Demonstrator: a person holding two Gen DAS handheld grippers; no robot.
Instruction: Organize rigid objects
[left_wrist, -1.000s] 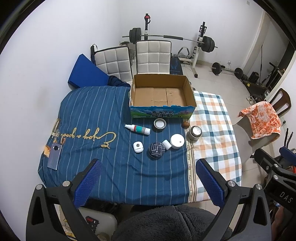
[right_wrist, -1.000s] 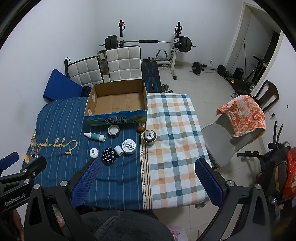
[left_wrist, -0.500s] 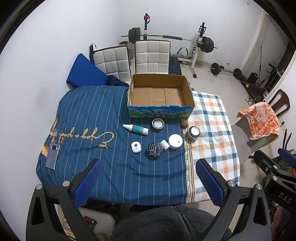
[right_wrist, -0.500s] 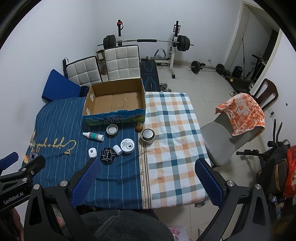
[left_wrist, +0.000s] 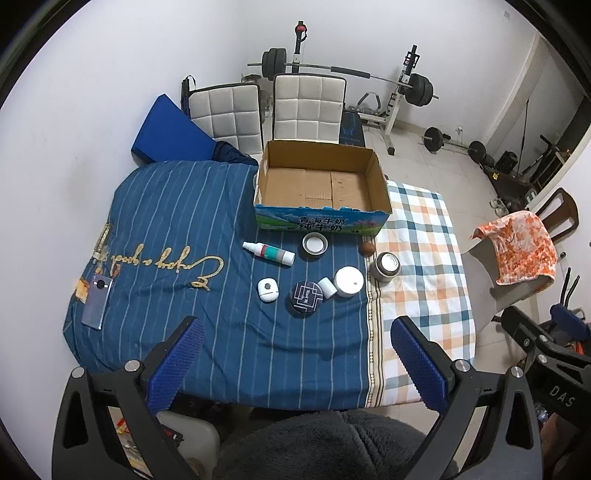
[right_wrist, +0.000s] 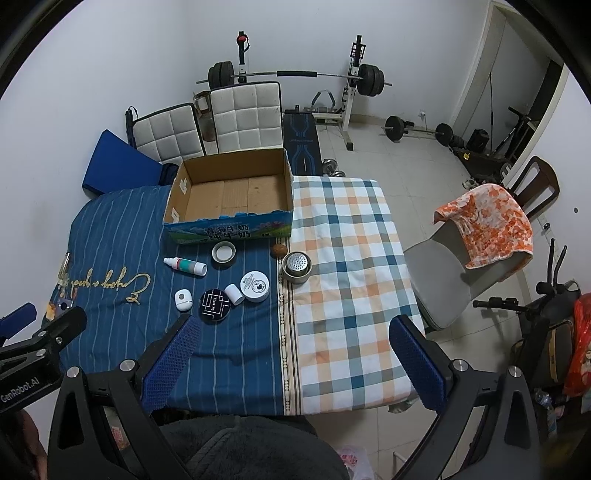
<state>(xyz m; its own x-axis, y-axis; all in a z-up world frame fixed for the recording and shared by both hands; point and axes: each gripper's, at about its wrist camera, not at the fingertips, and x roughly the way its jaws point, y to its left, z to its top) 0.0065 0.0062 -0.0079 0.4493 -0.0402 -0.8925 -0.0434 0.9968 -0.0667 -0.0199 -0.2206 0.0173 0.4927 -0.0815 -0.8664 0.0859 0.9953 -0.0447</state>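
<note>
- The small rigid things are lying in a group on the blue striped cloth (left_wrist: 177, 221), near the middle of the desk (right_wrist: 343, 295), just in front of the cardboard box (left_wrist: 321, 184).
- The spray bottle (left_wrist: 269, 253) is lying on its side at the left of the group; the open tin (left_wrist: 315, 244) is sitting to its right, near the box wall.
- The small white case (left_wrist: 267, 290), the black round tin (left_wrist: 306, 297), the small white cylinder (left_wrist: 327, 287) and the white round jar (left_wrist: 349, 281) are making a row nearer to the camera; the cylinder is touching the jar.
- The metal shaker (right_wrist: 296, 266) and the brown ball (right_wrist: 279, 250) are resting at the border where the checked cloth (right_wrist: 351, 258) begins.
- The box is standing open and is holding nothing.
- The left gripper (left_wrist: 295, 360) is hovering over the near edge with its jaws wide apart, gripping nothing.
- The right gripper (right_wrist: 291, 360) is also hovering wide apart, holding nothing.
- A phone (left_wrist: 96, 301) is lying at the far left of the cloth.
</note>
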